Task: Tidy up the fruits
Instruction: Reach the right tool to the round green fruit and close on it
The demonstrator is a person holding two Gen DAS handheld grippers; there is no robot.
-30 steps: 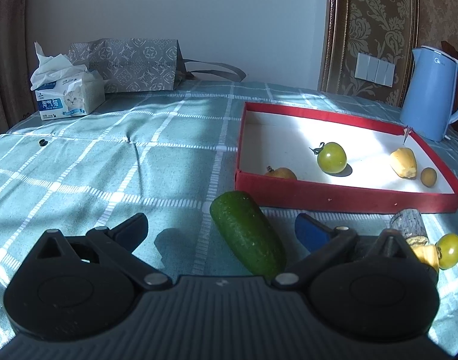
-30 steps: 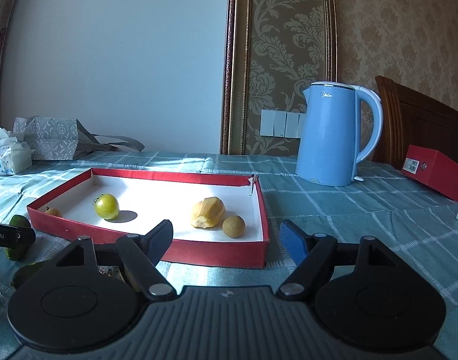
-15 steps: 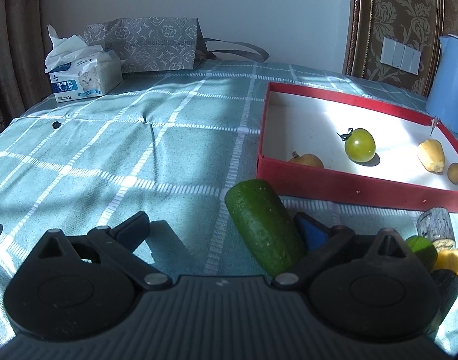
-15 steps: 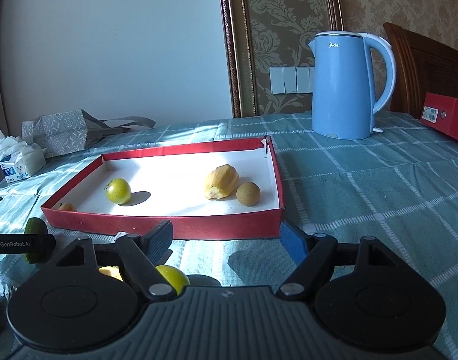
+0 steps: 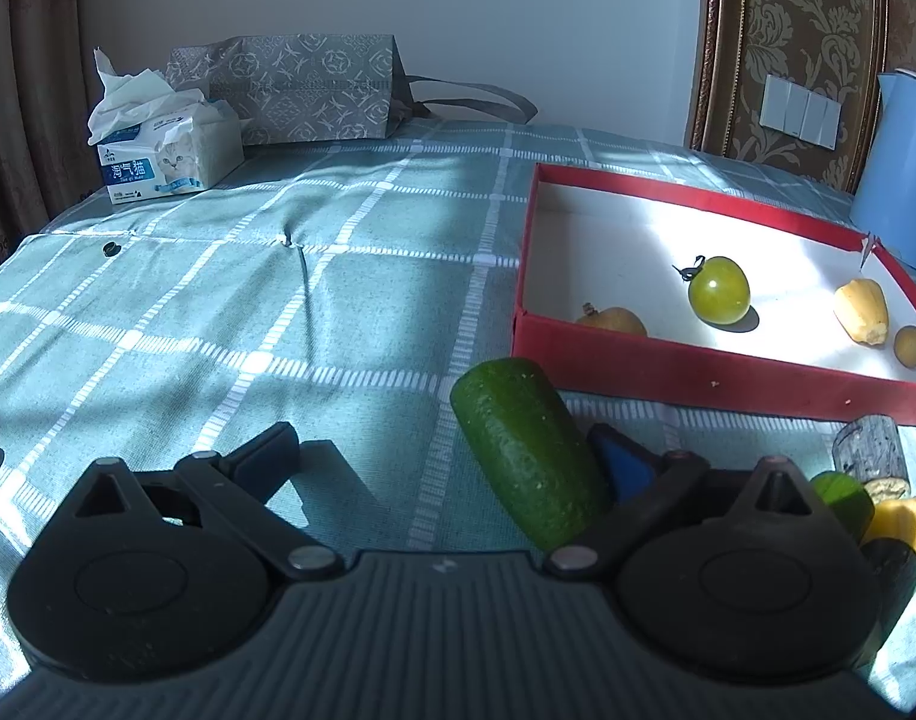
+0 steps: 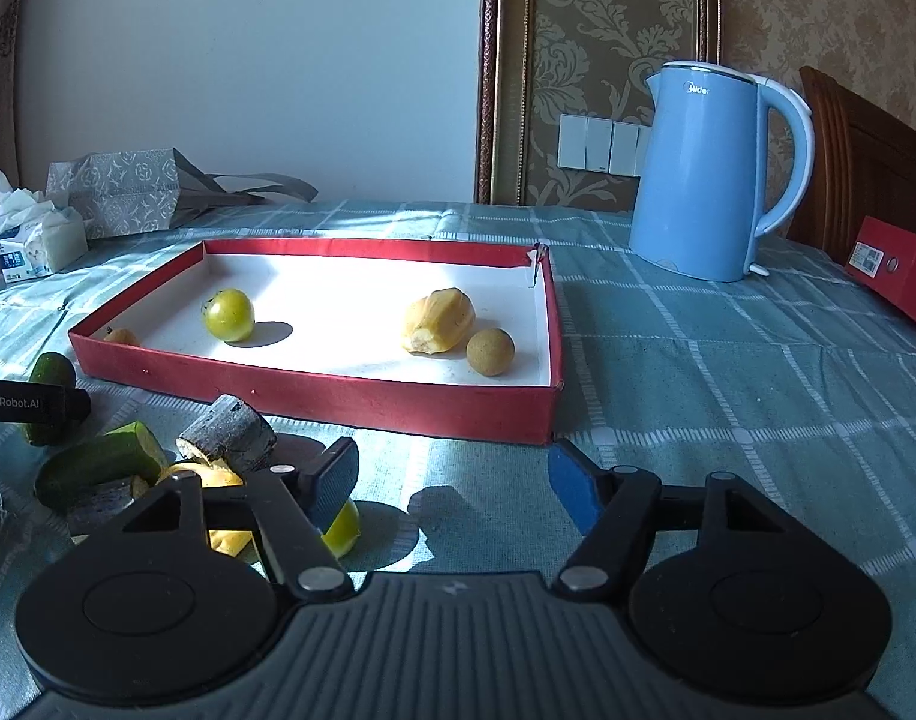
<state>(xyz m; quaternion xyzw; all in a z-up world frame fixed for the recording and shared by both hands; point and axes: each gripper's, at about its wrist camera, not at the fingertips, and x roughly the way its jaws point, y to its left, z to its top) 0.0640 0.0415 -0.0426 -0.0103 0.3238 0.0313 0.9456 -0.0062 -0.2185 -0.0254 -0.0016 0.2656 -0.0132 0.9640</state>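
My left gripper [image 5: 443, 450] stands wide apart with the cucumber [image 5: 526, 450] against 1 finger, while my right gripper [image 6: 455, 474] is closing on nothing.

cloth [image 5: 230, 312] left open, cucumber [image 5: 526, 459] blocking tray [image 5: 697, 375]

On the tabletop [image 6: 727, 372] a tray [image 6: 398, 399] holds a tomato [image 6: 228, 314], a peeled fruit [image 6: 438, 320] and a small round fruit [image 6: 489, 351] just right of it. A kettle [image 6: 706, 171] stands behind the tray to the right. A cucumber [image 5: 526, 453] lies before the tray's left corner. A tissue pack [image 5: 167, 150] and a bag [image 5: 305, 90] sit far left at the back.
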